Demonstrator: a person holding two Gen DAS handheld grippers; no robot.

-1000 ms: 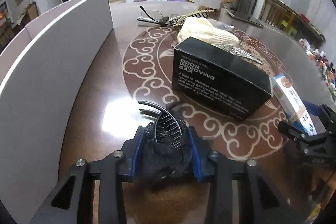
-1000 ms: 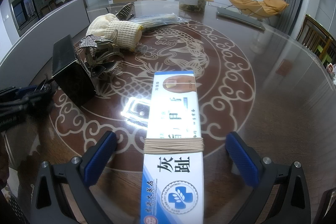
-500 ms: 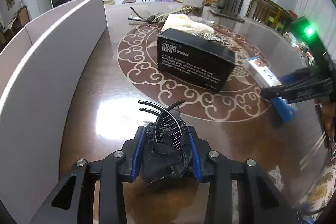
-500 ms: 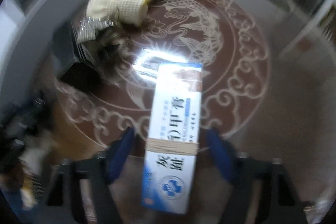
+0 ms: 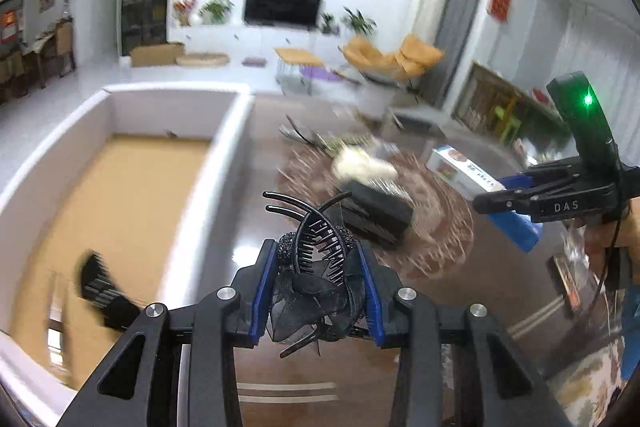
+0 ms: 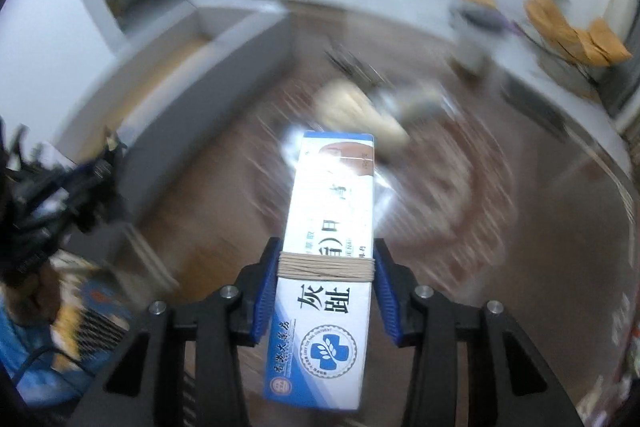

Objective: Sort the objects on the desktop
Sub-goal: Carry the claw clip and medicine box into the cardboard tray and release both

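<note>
**Both grippers loaded above the tabletop**

The left gripper (image 5: 318, 275) tilts downward above the tabletop (image 5: 248, 227), jaws clamped on a black hair claw clip (image 5: 316, 259), beside a white bin (image 5: 224, 163). The right gripper (image 6: 326, 291) points steeply down, jaws pinching a blue-and-white ointment box (image 6: 332, 227) bound by a rubber band (image 6: 326, 265).

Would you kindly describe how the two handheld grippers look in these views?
Both are black, with angular skeletal fingers, silver pivot screws and blue pads. The left gripper and the right gripper match in build. Seen from the left camera, the right one bears white "DAS" lettering, a black upright module with a green light and a thin black cable.
</note>
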